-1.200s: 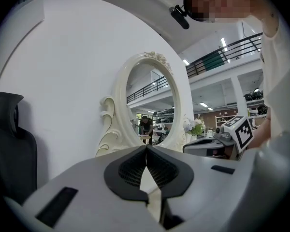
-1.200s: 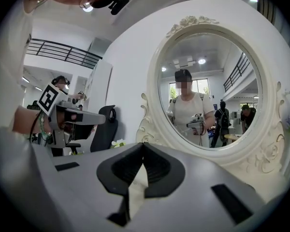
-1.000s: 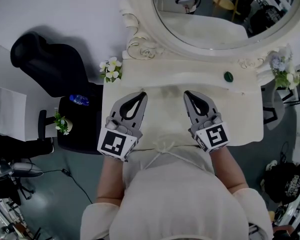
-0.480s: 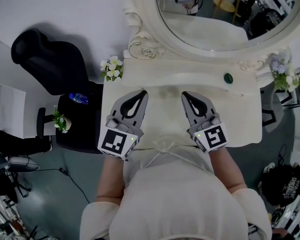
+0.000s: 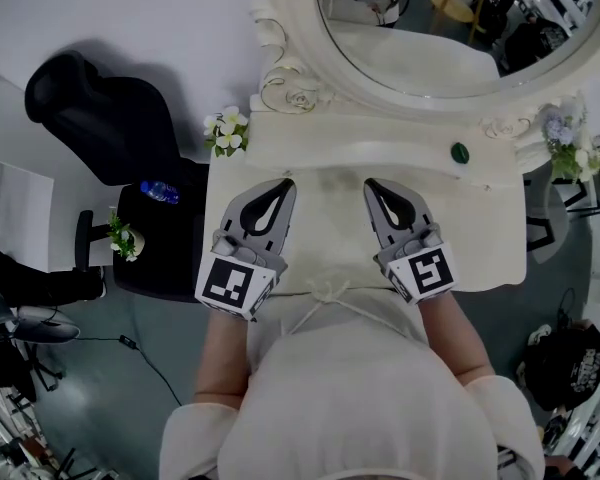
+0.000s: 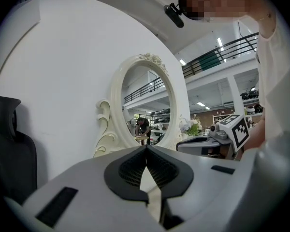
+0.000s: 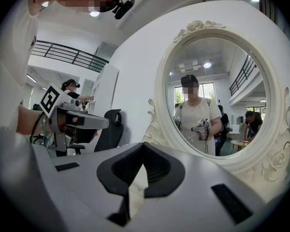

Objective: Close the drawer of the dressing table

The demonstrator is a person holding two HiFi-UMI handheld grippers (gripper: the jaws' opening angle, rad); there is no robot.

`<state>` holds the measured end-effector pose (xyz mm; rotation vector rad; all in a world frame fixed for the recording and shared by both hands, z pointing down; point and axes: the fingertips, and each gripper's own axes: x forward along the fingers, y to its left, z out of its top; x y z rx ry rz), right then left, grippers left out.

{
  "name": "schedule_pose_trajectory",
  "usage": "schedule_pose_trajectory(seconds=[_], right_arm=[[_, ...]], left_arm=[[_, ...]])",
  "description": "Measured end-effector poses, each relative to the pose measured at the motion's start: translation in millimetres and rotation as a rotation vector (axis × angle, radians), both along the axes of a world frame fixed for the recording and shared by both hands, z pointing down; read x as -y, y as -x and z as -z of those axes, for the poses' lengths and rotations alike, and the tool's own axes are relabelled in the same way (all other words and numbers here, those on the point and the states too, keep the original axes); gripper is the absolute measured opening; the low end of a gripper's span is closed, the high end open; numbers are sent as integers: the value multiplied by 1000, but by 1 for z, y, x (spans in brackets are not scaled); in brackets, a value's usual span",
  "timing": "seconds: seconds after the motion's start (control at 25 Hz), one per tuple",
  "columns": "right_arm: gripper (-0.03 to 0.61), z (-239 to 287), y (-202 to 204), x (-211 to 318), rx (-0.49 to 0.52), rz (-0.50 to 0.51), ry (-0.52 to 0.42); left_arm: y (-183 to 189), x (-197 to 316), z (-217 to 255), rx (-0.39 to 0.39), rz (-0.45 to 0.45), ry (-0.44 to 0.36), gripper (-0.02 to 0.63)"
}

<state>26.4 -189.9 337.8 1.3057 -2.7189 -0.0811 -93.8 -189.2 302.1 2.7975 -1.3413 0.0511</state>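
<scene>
1. Drawer: no view shows it. The person's torso (image 5: 350, 388) covers the front edge of the table (image 5: 480, 238), and the drawer front would lie below that edge. Whether it stands out or sits flush cannot be told.
2. Left gripper (image 5: 286, 183): jaws fully together with nothing between them. It is held level over the table top, left of the table's middle, tips toward the table's back edge.
3. Right gripper (image 5: 370, 182): jaws likewise together and empty. It is held level over the table top, right of the table's middle, apart from the left gripper.
4. Step in hand (judgement): neither gripper appears to touch the drawer. The posture fits two stages: the drawer out beneath the torso with the grippers waiting over the table top, or the drawer pushed home and the grippers raised there.
5. Next move: not settled while the drawer front is out of view.
6. Writing: none legible. Each gripper bears a cube (image 5: 230, 285) with black-and-white square markers. A bottle (image 5: 158, 190) off the table's left side has a blue label, too small to read.
</scene>
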Motion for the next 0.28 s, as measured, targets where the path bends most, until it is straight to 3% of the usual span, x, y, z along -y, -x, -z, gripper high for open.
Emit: schedule_pose_trajectory(seconds=[0.28], right_arm=[[0, -1, 0, 1, -2, -6, -1]], left_arm=[[2, 3, 2, 13, 3, -10, 19]])
